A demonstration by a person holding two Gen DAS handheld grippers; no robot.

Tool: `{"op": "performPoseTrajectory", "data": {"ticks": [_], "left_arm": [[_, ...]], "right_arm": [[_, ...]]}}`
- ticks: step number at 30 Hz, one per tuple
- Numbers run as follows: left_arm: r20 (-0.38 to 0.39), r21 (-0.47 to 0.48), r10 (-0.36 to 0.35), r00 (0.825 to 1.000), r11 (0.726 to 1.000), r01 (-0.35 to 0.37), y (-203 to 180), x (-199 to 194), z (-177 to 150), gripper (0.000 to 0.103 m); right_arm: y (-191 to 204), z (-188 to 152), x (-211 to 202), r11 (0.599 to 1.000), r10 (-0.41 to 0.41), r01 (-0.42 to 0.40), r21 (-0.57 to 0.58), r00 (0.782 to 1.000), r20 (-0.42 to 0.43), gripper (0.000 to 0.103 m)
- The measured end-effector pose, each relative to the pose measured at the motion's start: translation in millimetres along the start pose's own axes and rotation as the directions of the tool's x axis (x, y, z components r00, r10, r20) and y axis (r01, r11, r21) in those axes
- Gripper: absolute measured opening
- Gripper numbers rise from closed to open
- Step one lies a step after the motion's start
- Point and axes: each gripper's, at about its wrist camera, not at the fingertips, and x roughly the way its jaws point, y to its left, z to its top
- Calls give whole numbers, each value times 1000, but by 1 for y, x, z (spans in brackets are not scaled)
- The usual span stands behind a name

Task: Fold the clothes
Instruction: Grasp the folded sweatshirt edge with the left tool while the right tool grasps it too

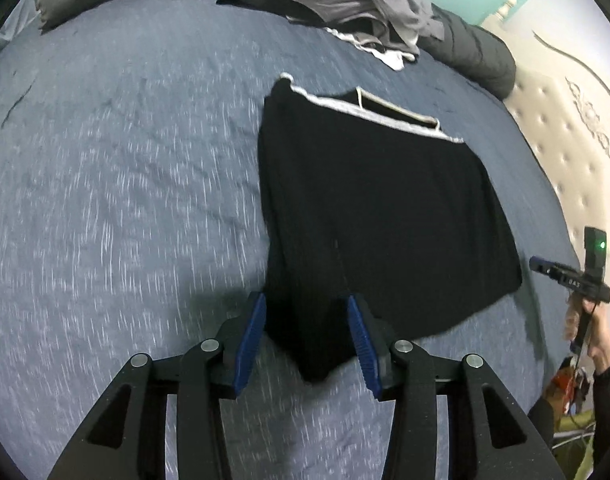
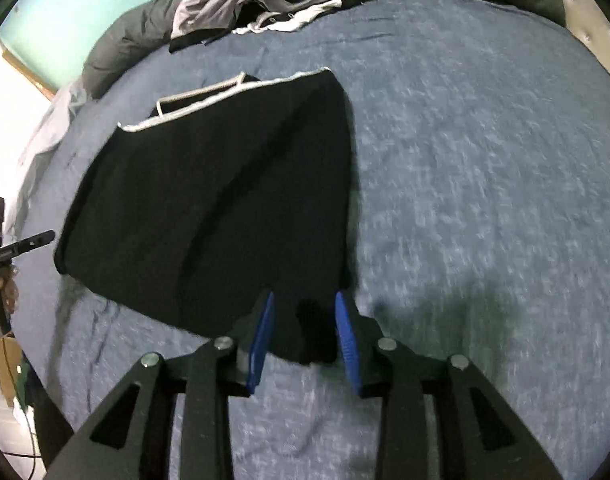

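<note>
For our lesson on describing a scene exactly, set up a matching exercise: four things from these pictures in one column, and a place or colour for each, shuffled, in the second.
Column 1
1. black garment
2. pile of clothes
3. bedspread
4. headboard

Column 2
A. cream, tufted, at the bed's edge
B. blue-grey, covering the bed
C. heaped at the far end of the bed
D. spread flat, near corners between each tool's blue pads

Pairs: 1-D, 2-C, 3-B, 4-A

The left tool and right tool each stand open around a corner.
</note>
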Motion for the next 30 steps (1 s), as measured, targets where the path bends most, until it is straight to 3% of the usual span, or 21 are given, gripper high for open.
{"op": "performPoseTrajectory", "data": {"ticks": [4,12,17,21,30], "left_arm": [[-19,8,-7,1000,1000,7,-5,1,-20,47],[-38,22,13,999,1000,-12,-6,13,-34,46],[-38,27,16,999,1000,-15,-5,16,-36,46],[-32,46,30,999,999,-28,-7,16,-36,46],[-21,40,22,1000,999,-22,-4,14,-36,46]], "right_arm": [[4,-10,4,1000,-1,1,-1,1000,-20,33],[9,-14,32,994,-95,92,-56,994,-59,32],[2,-19,36,998,-59,57,-41,997,-47,6],[0,-19,28,997,-74,74,-37,997,1,4],[-33,-24,22,995,-7,4,96,1000,25,4]]}}
